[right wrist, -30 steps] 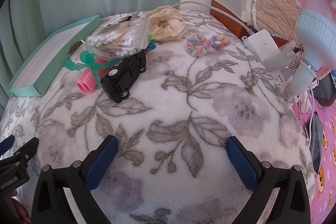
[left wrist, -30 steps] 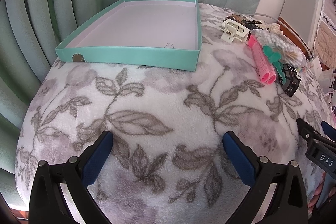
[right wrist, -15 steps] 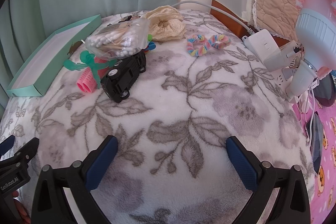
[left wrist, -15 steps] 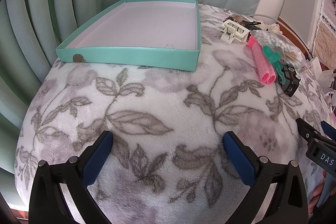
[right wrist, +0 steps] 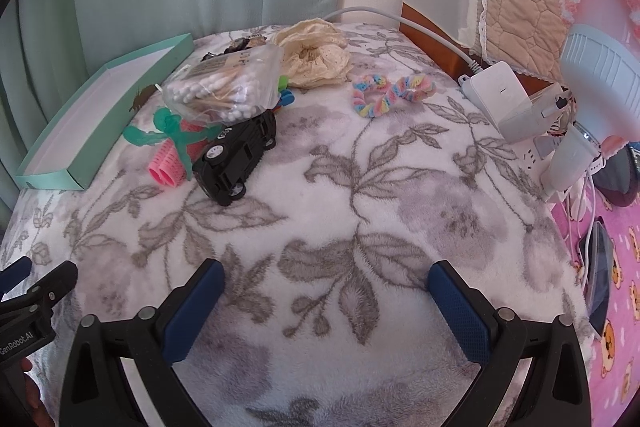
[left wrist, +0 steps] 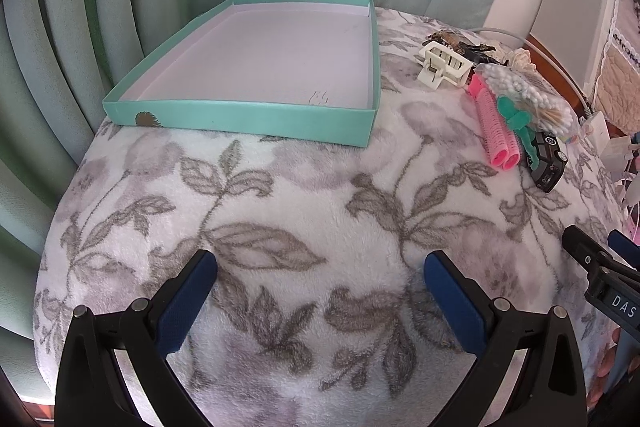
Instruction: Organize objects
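A shallow teal box (left wrist: 240, 117) (right wrist: 84, 143) lies empty at the back left of the floral blanket. To its right sits a heap: pink hair rollers (left wrist: 496, 131) (right wrist: 166, 169), a teal bow clip (right wrist: 172, 135), a black toy car (right wrist: 236, 157) (left wrist: 548, 163), a bag of cotton swabs (right wrist: 228, 87) (left wrist: 528, 95), a cream hair claw (left wrist: 442, 65), a cream scrunchie (right wrist: 316, 57) and rainbow hair ties (right wrist: 390, 95). My left gripper (left wrist: 320, 291) hangs open over the blanket's near part. My right gripper (right wrist: 326, 301) is open too, well short of the car.
A white power adapter (right wrist: 500, 99) with its cable lies at the right edge, beside a pale blue hair dryer (right wrist: 600, 95). A phone (right wrist: 598, 283) rests on pink bedding lower right. Green curtains (left wrist: 60, 67) hang behind. The blanket falls away at the left edge.
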`<state>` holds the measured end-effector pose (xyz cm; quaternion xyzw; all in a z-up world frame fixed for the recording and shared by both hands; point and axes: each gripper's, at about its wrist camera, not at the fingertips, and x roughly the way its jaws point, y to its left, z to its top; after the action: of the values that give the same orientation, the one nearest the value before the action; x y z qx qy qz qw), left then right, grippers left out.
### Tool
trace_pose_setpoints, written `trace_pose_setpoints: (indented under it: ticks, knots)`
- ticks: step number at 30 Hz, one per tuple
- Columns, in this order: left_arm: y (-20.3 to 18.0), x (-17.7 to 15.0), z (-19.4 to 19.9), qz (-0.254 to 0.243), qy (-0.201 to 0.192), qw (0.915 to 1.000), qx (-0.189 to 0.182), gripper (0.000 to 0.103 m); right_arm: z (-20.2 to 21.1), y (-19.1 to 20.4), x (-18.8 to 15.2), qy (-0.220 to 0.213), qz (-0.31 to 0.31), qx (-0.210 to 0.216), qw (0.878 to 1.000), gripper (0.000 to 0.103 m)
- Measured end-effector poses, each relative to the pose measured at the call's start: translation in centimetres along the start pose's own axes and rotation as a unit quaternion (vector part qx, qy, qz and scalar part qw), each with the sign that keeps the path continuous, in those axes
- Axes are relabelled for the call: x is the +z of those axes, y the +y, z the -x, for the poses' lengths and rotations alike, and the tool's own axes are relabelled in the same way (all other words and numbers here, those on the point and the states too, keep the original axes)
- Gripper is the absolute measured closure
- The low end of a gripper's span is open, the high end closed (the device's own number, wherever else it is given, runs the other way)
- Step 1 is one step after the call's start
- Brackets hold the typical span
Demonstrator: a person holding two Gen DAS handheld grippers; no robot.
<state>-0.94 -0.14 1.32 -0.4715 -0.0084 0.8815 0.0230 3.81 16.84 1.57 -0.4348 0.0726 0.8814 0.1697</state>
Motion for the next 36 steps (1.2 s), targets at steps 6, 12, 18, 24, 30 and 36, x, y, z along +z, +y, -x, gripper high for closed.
trace_pose_setpoints:
  ticks: [6,12,18,24,30,36]
  knots:
    - [-1.3,2.8,1.7,-0.007,-0.013,0.9994,-0.031,0.000,1.7,-0.9,2.7,-0.026,-0.011,0.033,0.999,0.000]
    - [-3.8,6.0,1.9,-0.026,-0.016,0.9978,-0.059,0.000,2.2,-0.7,6.0,-0.049,-0.006,0.076,0.996,0.001]
    - [-5.7,8.1,1.0,-0.037,-0.015,0.9958,-0.083,0.002,0.5,-0.2,8.3,-0.033,-0.016,0.113,0.993,0.020]
    - [-6.2,9.2,-0.4,-0.028,-0.007,0.9937,-0.108,0.004,-1.5,-0.7,9.6,-0.012,-0.043,0.156,0.987,0.031]
    - [-6.9,9.1,-1.1,-0.036,-0.001,0.9920,-0.121,0.007,-2.9,-0.5,9.7,0.006,-0.058,0.194,0.979,0.052]
    - [-7.9,9.2,-1.5,-0.046,0.002,0.9903,-0.131,0.007,-2.8,-0.4,9.6,-0.003,-0.056,0.216,0.975,0.070]
